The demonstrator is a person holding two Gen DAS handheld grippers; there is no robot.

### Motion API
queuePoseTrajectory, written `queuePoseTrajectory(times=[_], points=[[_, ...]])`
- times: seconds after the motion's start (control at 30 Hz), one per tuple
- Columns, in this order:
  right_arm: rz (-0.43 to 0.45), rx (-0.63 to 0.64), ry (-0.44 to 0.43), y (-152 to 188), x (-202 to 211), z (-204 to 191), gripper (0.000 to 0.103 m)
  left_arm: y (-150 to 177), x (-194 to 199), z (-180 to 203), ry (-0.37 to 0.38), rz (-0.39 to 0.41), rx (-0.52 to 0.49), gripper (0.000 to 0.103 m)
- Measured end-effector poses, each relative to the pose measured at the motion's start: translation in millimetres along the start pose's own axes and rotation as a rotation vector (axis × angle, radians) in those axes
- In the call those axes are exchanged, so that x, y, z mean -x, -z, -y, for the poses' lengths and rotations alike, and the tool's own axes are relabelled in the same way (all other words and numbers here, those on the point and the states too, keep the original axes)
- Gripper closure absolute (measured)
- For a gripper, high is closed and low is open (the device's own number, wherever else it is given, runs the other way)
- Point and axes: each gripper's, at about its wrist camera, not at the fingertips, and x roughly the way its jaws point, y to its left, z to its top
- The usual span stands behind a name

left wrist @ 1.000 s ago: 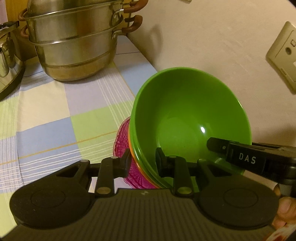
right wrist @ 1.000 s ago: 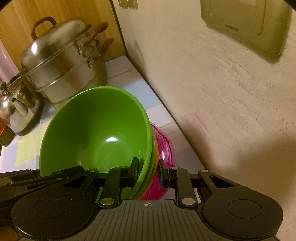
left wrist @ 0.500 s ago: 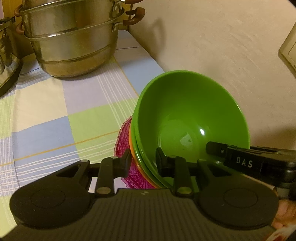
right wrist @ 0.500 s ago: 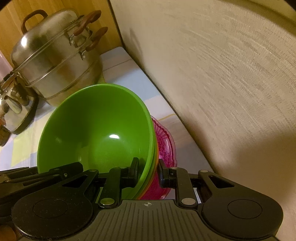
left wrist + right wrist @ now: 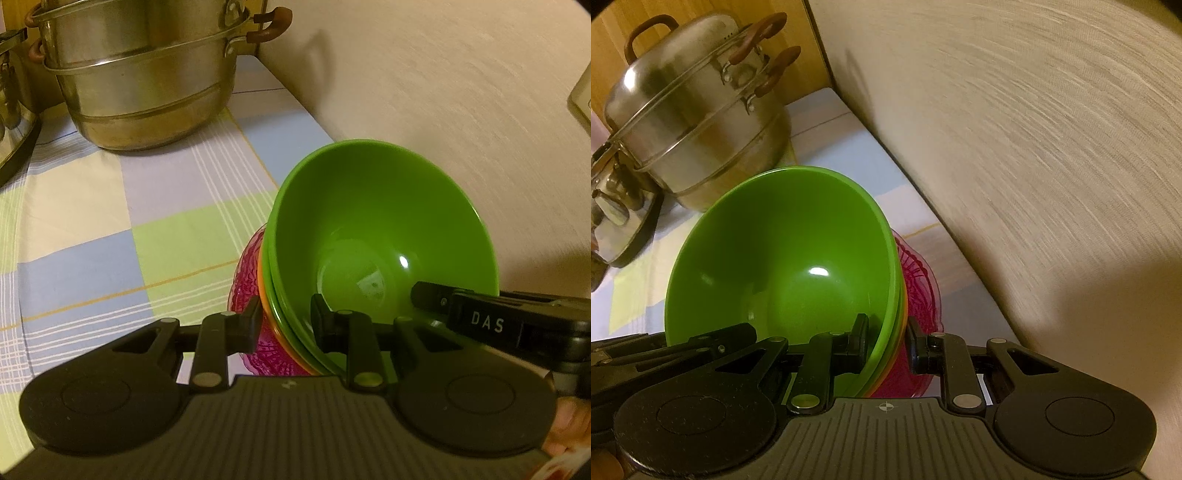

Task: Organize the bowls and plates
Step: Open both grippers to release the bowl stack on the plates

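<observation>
A nested stack of bowls is held between both grippers, tilted, beside the wall. Its top is a green bowl [image 5: 384,229] [image 5: 783,258]; under it show a second green rim, an orange rim [image 5: 266,295] and a ribbed magenta bowl [image 5: 251,280] [image 5: 921,280] at the bottom. My left gripper [image 5: 284,323] is shut on the stack's left rim, one finger inside the green bowl and one on the magenta bowl. My right gripper [image 5: 886,341] is shut on the opposite rim in the same way, and it shows in the left wrist view as the right gripper [image 5: 480,317] marked DAS.
A steel steamer pot [image 5: 144,74] [image 5: 698,122] with brown handles stands at the back on the checked tablecloth [image 5: 92,221]. A steel kettle [image 5: 617,214] sits at the left. The textured wall [image 5: 1034,147] runs close along the right. A wall socket [image 5: 581,99] is at the right edge.
Both grippers have carried the bowl stack slightly down and along the wall. The wall socket has slid out toward the frame edges. Both grips are unchanged.
</observation>
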Motion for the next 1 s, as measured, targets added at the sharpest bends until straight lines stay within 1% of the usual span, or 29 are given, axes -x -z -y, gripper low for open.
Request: queuePoseTrajectory(times=[0.23,0.57,0.93,1.0], points=[[-0.023,0.018,0.000,1,-3,-2,0.083,5,-2,-4,-0.002,-0.008,0.006,0.080],[-0.033,0.019,-0.008,-1,-5,-1,0.083,3,-3,-7,0.007,-0.009,0.012,0.079],[-0.076,0.015,-0.014,-9,-7,-1,0.084,-3,-6,-8,0.007,-0.032,-0.002,0.079],[-0.083,0.025,-0.018,-10,-8,-1,0.084,-4,-8,-10,0.013,-0.030,0.010,0.079]])
